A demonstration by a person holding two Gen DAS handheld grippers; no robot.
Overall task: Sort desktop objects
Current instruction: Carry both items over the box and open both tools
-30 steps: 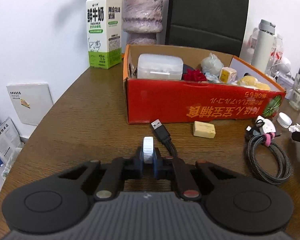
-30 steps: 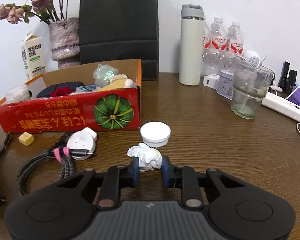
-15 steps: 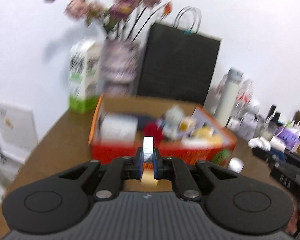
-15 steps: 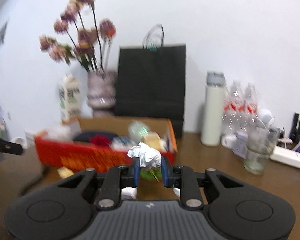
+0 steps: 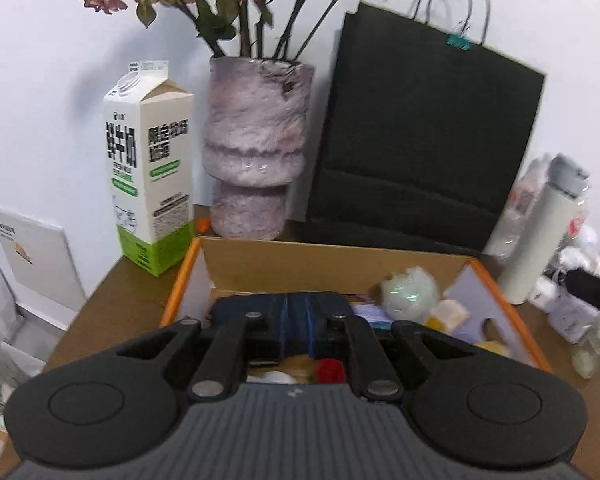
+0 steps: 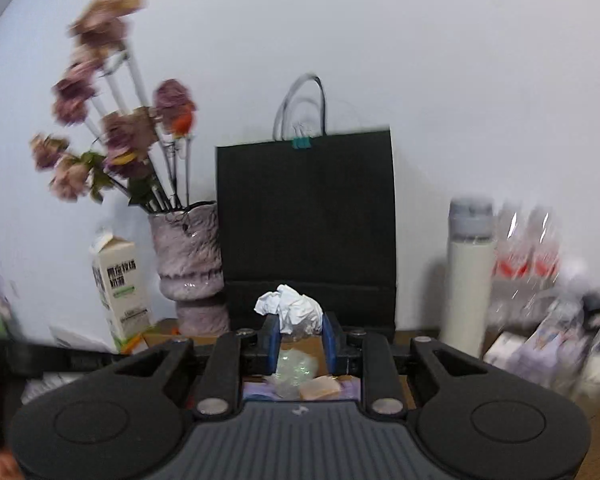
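I see the box (image 5: 500, 300) at centre frame in my left view. Behind it stand the carton (image 5: 150, 184) at left, vase (image 5: 256, 152) centre, bag (image 5: 424, 152) right, flask (image 5: 540, 232) far right.

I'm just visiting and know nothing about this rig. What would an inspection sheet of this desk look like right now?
Surface: brown wooden table, mostly hidden.
Job's things: crumpled tissue in the right gripper; open cardboard box holding mixed small items, including a red one.
Clutter: milk carton, vase of dried flowers, black paper bag, white flask, blurred bottles behind it.
Grippers: right gripper is closed on the tissue, raised above the box; left gripper hangs over the box, with nothing visible between its fingers.
Cables: nothing seen.
Surroundings: white wall; white panel leaning low at left.
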